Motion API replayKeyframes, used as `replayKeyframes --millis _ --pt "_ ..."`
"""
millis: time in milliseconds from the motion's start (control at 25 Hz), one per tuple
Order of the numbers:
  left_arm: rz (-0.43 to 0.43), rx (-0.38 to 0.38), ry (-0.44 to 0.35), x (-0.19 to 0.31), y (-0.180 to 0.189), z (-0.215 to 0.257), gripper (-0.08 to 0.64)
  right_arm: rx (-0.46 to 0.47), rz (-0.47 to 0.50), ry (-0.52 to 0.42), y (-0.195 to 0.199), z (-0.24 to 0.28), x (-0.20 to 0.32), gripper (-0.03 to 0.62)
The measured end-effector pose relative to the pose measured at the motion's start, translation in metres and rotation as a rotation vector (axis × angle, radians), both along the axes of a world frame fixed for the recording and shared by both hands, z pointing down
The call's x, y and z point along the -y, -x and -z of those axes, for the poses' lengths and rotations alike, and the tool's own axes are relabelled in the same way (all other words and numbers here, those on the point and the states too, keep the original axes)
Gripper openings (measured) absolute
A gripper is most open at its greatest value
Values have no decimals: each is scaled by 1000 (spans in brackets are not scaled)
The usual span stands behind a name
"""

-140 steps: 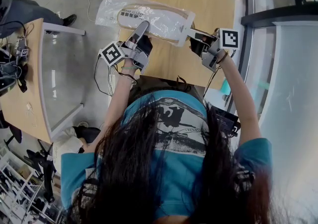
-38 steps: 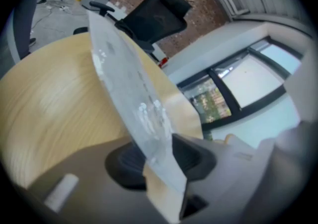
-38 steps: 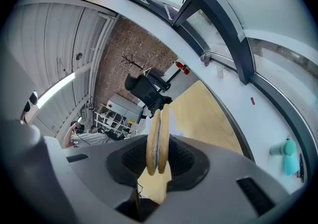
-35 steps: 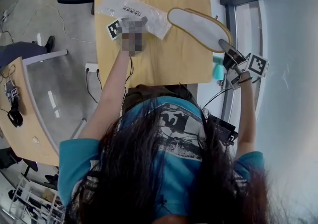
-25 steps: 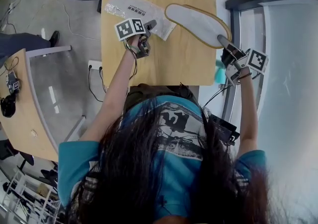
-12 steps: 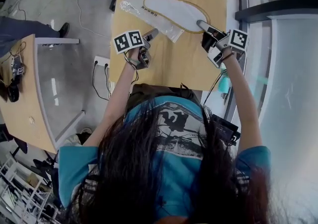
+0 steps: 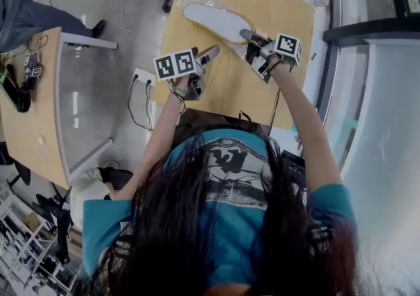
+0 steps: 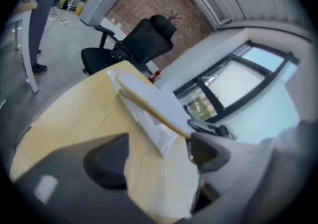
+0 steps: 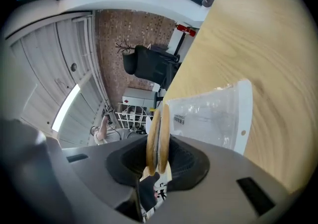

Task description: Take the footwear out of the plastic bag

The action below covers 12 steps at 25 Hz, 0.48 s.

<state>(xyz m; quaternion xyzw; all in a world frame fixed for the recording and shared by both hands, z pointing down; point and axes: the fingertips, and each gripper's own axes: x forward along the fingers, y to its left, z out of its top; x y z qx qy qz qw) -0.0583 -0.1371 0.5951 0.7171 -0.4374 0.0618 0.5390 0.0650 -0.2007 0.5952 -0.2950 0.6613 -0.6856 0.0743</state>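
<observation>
- The pair of flat white slippers with tan edging (image 7: 213,20) has swung from the bench's (image 7: 243,91) right edge towards its far left corner, over the clear plastic bag (image 9: 208,113).
- Left tool (image 7: 210,56), now lifted off the bag, is released and empty; its jaws have just narrowed slightly.
- Right tool (image 7: 248,36) clenches one end of the slippers.

Bright, even daylight all round, and we catch only soft, faint shadows on the bench (image 7: 230,84). The window (image 8: 233,76) washes out pale. Both gripper views bow hard into dark rims, and the left claw (image 8: 156,156) looms smeared, out of focus.
</observation>
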Motion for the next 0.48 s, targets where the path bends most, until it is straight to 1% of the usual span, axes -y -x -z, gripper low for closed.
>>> replayKeyframes --millis 80,160,320,440,480 --pt "20 -1 -11 -5 8 5 341 -13 -43 23 -1 -13 2 91" --pt "38 -7 -19 -10 15 11 311 -51 -79 58 -3 -26 4 91" --pt "55 -22 -29 -17 23 18 310 -181 -90 90 -10 -49 5 92" --pt "62 -18 -39 -22 26 22 310 -244 -101 103 -12 -60 7 96" --pt "66 -16 -43 -23 26 23 310 -269 -97 109 -13 -63 8 110"
